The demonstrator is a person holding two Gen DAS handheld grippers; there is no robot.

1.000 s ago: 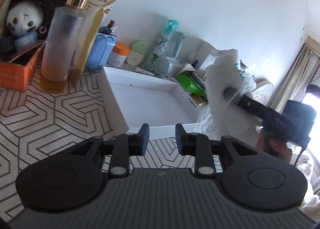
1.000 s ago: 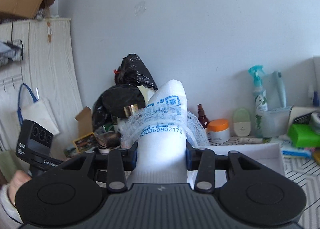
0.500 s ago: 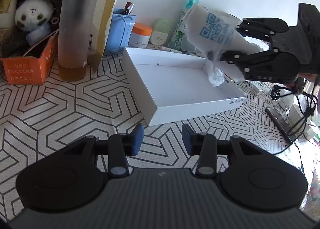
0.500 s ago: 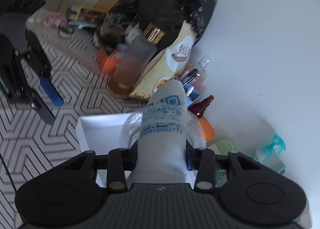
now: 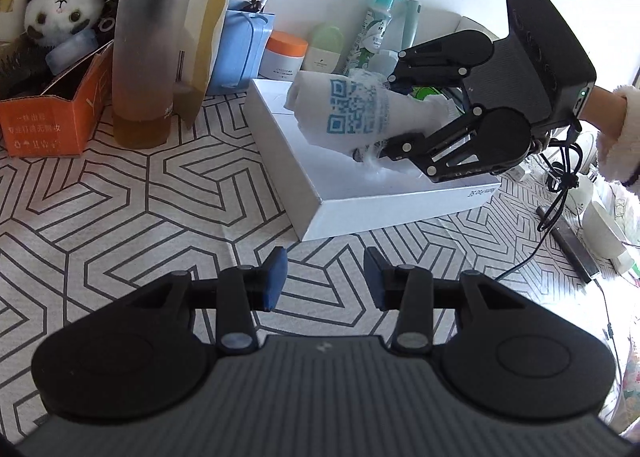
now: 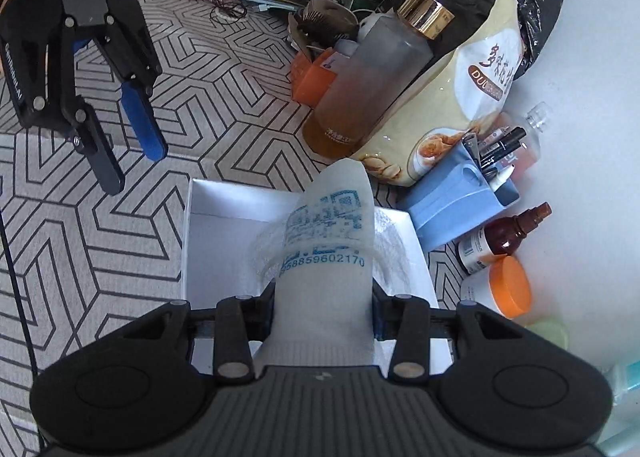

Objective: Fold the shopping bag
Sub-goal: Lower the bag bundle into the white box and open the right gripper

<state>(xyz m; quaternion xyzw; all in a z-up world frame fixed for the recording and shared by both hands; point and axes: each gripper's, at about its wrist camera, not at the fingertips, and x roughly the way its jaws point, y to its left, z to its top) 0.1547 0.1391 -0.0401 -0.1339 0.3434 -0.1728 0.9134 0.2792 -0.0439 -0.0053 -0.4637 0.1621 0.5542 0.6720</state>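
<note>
Our right tool (image 6: 322, 309) grips the folded white plastic shopping bag with blue QR print (image 6: 326, 253) over the shallow white cardboard box (image 6: 224, 203), its jaws easing apart; our left tool (image 5: 324, 277) hangs empty, half open. It looks light, soft, slippery: hold the bundle's thick middle

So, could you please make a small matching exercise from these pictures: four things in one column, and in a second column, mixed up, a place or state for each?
Things:
1. folded shopping bag
2. left gripper
3. white box
4. frosted bottle

Places or states:
A. open tray lying flat on the patterned cloth
B. between the right gripper's pads, over the box
C. standing upright, gold cap on top
D. nothing between its fingers

Pairs: 1-B, 2-D, 3-A, 4-C
</note>
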